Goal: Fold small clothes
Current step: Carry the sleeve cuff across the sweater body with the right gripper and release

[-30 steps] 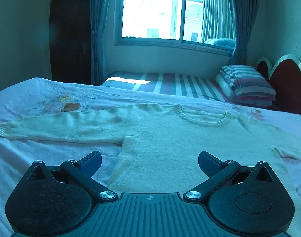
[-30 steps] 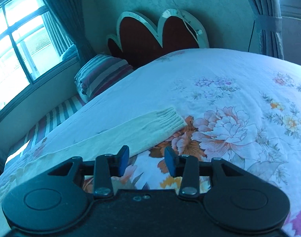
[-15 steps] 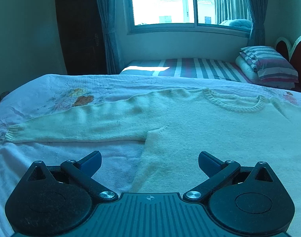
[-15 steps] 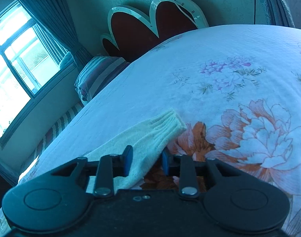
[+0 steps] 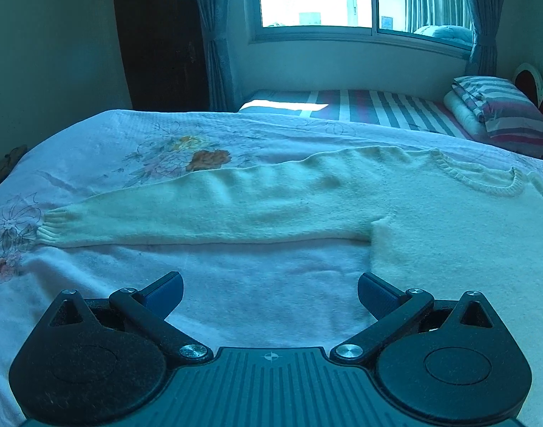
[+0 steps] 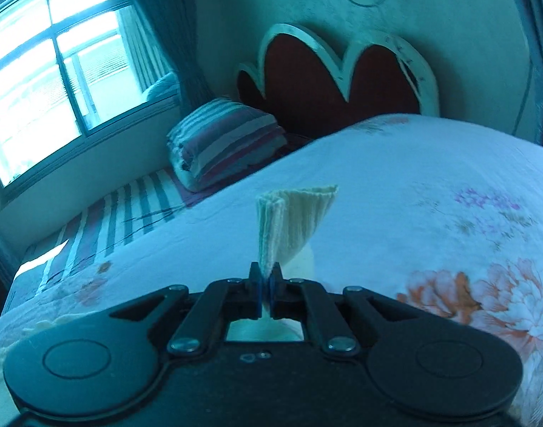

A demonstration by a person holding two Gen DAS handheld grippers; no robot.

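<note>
Between the right gripper's [image 6: 266,277] closed jaws sits the sweater's ribbed cuff [image 6: 293,220], pinched and fanning upward above the floral bedspread [image 6: 431,185], toward the headboard [image 6: 342,82]; only the right view shows this. The left view alone shows the sweater [image 5: 396,213] flat on the bedspread, its other sleeve [image 5: 200,213] stretching leftward from the body. The left gripper [image 5: 269,290] hovers tilted down, jaws wide and empty.
</note>
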